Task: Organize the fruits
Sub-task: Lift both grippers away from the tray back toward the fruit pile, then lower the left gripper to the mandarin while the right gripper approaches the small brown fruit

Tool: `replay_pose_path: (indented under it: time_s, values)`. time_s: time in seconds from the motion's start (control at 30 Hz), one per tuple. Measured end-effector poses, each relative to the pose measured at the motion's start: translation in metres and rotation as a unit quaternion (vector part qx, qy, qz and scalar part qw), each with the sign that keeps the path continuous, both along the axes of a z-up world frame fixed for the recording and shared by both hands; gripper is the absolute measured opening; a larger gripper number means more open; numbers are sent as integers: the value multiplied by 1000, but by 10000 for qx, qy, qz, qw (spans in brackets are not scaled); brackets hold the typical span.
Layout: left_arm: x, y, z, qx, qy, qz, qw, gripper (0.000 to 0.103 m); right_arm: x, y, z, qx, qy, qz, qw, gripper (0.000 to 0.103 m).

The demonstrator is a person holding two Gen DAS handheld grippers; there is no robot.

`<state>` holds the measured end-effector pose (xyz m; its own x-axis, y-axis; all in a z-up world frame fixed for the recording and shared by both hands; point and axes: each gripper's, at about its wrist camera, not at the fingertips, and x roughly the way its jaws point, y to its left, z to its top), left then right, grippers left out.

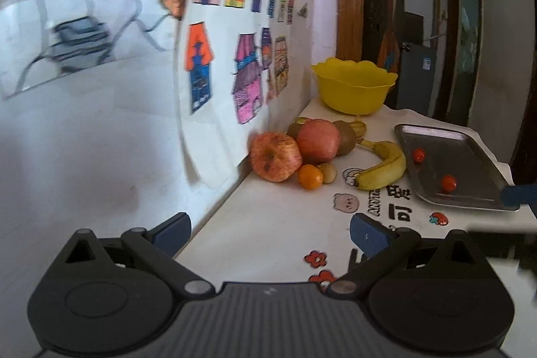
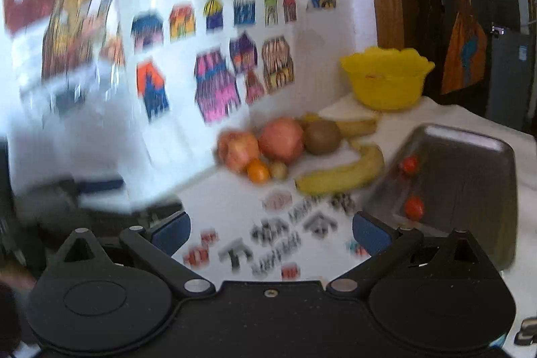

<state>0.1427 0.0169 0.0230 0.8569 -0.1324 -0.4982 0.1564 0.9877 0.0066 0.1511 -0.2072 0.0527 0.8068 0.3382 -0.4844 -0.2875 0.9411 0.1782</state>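
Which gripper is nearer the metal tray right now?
Right, as far as I can judge. The right gripper sits just short of the metal tray; the left gripper hangs back, tray off to its right.

Both wrist views look low along the worktop (image 1: pixel 268 223), sharing the far yellow bowl (image 1: pixel 354 86) and the fruit pile.

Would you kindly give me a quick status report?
Left gripper open, empty. Right gripper open, empty. Fruit pile untouched by wall; two tomatoes on tray. Nothing blocking.

Yellow bowl (image 1: pixel 354 85), yellow banana (image 1: pixel 382 168), grey tray (image 1: pixel 470 163).
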Motion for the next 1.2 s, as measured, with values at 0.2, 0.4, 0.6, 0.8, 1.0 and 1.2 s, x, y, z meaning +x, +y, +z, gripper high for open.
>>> replay_pose_path:
  time_s: [0.2, 0.4, 0.6, 0.8, 1.0, 1.2]
  values:
    - [20, -17, 2, 178, -88, -200, 9996, 103, 58, 0, 11, -535, -316, 508, 9968, 102]
    - [52, -30, -8, 331, 71, -265, 9991, 103, 120, -8, -10, -861, -202, 871, 9923, 102]
    - [82, -31, -20, 284, 375, -202, 9987, 103, 163, -2, -40, -1398, -118, 1398, 9802, 94]
    - [95, -23, -26, -73, 523, 6, 9986, 100, 177, 6, -58, -1341, 13, 1737, 9756, 83]
    - [101, -27, -28, -200, 542, -70, 9983, 91, 184, 21, -67, -1417, 129, 1952, 9704, 71]
    - [111, -33, -30, -245, 589, -81, 9979, 80, 189, 29, -72, -1471, 225, 2037, 9677, 59]
